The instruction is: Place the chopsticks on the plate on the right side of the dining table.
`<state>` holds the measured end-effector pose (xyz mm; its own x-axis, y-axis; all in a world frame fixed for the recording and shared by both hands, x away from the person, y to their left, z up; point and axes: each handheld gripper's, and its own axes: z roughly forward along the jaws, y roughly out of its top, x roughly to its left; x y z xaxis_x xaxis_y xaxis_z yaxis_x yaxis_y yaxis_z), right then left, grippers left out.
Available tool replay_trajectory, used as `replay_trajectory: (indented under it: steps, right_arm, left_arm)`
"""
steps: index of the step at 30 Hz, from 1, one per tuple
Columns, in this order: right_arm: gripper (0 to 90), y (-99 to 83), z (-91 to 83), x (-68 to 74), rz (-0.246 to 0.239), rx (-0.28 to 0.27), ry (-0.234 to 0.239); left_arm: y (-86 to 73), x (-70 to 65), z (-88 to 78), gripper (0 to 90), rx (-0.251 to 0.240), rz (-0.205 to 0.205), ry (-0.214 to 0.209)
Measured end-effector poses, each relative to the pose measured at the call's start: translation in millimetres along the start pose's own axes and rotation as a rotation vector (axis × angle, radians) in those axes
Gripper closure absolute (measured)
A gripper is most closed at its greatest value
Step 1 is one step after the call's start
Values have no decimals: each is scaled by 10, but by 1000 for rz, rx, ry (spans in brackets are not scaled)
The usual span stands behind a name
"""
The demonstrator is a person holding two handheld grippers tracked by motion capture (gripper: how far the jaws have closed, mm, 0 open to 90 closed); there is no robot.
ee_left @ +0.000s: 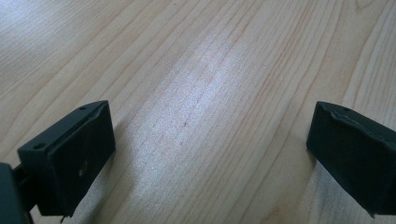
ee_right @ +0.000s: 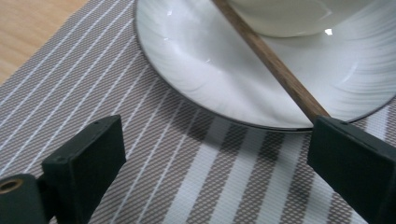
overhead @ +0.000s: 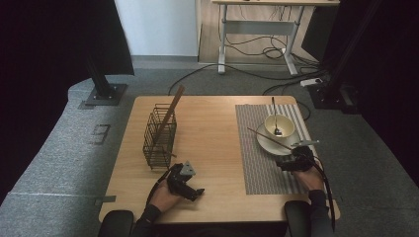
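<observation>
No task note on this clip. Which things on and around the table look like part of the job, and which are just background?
Likely in play (a judgement):
- chopstick lying across the plate
- bowl with a spoon
- wire rack holding another chopstick
- right hand-held gripper, open at the plate's edge
- left hand-held gripper, open over bare table

Just there:
- striped placemat
- desk and floor cables behind

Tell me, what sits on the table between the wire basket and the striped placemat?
Nothing: in the high view, bare wooden table runs from the wire basket to the striped placemat. The left gripper hovers nearer the person, off that stretch.
</observation>
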<state>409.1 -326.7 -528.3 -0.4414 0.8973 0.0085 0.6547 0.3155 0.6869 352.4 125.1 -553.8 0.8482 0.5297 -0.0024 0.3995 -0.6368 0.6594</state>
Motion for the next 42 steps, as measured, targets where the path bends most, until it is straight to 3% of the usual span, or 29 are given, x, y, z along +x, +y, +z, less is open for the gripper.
replay_trajectory:
  steps: [16, 23, 32, 42]
  right_arm:
    - [0, 62, 85, -152, 64, -22, -57]
    - [0, 91, 105, -217, 94, -46, -60]
    - [0, 112, 133, -291, 105, -58, -92]
    - [0, 119, 200, -286, 80, -65, -119]
  left_arm:
    - [0, 0, 0, 6, 1, 1, 0]
    - [0, 0, 0, 6, 0, 1, 0]
    - [0, 0, 0, 6, 0, 0, 0]
    - [3, -2, 3, 6, 0, 0, 0]
